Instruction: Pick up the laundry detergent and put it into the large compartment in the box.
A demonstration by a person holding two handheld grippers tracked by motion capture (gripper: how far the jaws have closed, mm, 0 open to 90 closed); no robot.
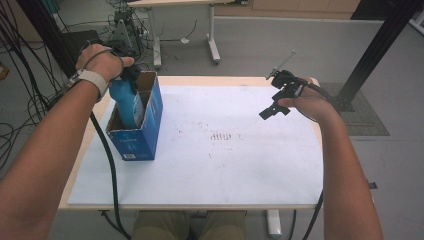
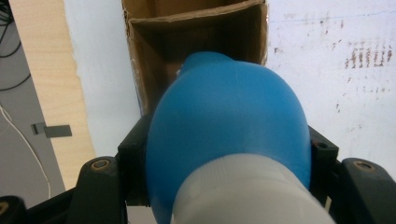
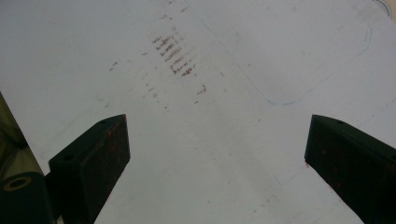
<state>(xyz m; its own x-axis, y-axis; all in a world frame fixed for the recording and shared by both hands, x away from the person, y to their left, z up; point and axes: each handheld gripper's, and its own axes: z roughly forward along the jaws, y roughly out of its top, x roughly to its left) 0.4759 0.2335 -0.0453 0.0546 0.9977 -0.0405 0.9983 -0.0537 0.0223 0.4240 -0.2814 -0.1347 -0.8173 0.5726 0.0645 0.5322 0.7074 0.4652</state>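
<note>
- Right under the left gripper (image 1: 131,75) there's a blue bottle (image 1: 125,102), standing upright inside an open blue cardboard box (image 1: 142,132) at the left end of the table (image 1: 250,79)
- That claw is clamped on the bottle's top end; in the left gripper view the black jaws sit tight on both sides of the blue bottle (image 2: 229,121), which has a white part nearest the camera
- Past the bottle in that same view you can see the box's brown inside walls (image 2: 154,60), so the bottle hangs inside the box opening; can't tell if its bottom is touching the box floor
- The left hand (image 1: 102,62) wraps the gripper from above, strap on the wrist, black cable trailing down off the table edge
- Over on the other side, the right gripper (image 1: 272,111) is held above the far right part of the table, well apart from the box, in the right hand (image 1: 310,102)
- Its jaws are spread wide with nothing in between; the right gripper view looks down between them at the white sheet (image 3: 210,140) with some reddish smudges (image 3: 173,53) and a thin blue outline (image 3: 322,79)
- Those smudges sit out ahead of the right claw, near the middle of the sheet
</note>
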